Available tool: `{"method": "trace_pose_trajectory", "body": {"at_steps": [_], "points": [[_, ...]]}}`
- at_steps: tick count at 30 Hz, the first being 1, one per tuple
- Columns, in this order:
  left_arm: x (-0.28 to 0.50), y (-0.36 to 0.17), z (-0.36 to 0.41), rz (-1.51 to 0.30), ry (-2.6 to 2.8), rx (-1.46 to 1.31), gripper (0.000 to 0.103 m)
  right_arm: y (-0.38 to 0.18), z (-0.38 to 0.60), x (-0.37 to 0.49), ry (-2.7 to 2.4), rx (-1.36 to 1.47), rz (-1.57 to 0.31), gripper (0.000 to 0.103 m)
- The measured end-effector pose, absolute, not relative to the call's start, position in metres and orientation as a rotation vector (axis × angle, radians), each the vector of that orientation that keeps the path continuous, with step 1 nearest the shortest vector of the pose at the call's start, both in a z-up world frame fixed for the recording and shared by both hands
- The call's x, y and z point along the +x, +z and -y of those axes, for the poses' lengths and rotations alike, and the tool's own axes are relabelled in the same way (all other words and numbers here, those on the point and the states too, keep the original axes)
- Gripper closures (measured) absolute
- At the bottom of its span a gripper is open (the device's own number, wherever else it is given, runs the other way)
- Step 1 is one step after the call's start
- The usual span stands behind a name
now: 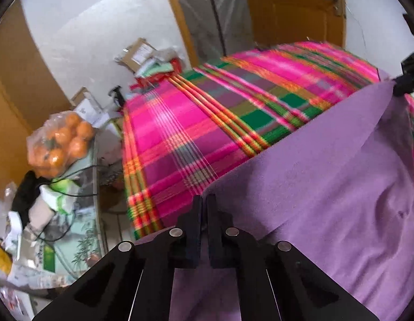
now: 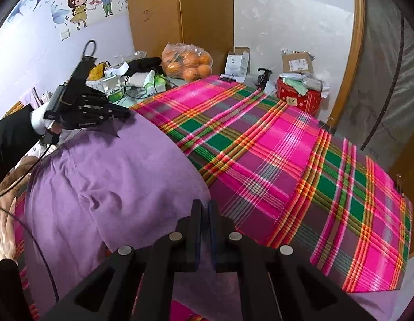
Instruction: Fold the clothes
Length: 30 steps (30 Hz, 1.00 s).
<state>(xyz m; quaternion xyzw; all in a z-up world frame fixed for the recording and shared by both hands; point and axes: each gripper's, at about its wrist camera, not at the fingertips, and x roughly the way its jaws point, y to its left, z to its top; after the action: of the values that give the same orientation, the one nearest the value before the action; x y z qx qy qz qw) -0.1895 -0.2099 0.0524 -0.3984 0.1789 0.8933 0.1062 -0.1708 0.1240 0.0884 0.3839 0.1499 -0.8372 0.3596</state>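
A purple garment (image 1: 327,187) lies spread over a pink, green and orange plaid cloth (image 1: 207,112). My left gripper (image 1: 204,200) is shut on the garment's edge at one corner. It also shows in the right wrist view (image 2: 124,113), gripping the far corner of the garment (image 2: 100,176). My right gripper (image 2: 205,206) is shut on the garment's near corner. In the left wrist view it shows at the far right (image 1: 402,85), pinching the garment's edge. The edge is stretched between the two grippers, over the plaid cloth (image 2: 287,160).
A bag of oranges (image 2: 188,62) sits on a cluttered side table (image 2: 132,93) beyond the bed. A red tin (image 2: 300,93) and cardboard boxes (image 2: 298,64) stand against the white wall. A wooden wardrobe (image 2: 180,10) and door frame (image 2: 351,53) flank the room.
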Motion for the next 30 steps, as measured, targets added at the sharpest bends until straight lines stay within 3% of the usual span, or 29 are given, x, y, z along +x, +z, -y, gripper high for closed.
{"method": "trace_pose_trajectory", "body": {"at_steps": [6, 14, 22, 30], "points": [[-0.138, 0.101, 0.219, -0.439, 2.757, -1.056, 0.100, 0.114, -0.123, -0.137, -2.187, 0.926, -0.388, 0.097], [-0.038, 0.123, 0.216, -0.341, 2.846, -0.896, 0.100, 0.137, -0.133, -0.064, -2.193, 0.848, -0.379, 0.097], [0.059, 0.080, 0.211, -0.155, 2.874, -0.910, 0.100, 0.095, -0.140, 0.019, -2.132, 0.938, -0.361, 0.097], [0.100, 0.022, 0.213, 0.090, 2.861, -1.065, 0.098, 0.050, -0.147, 0.045, -2.096, 1.068, -0.282, 0.092]]}}
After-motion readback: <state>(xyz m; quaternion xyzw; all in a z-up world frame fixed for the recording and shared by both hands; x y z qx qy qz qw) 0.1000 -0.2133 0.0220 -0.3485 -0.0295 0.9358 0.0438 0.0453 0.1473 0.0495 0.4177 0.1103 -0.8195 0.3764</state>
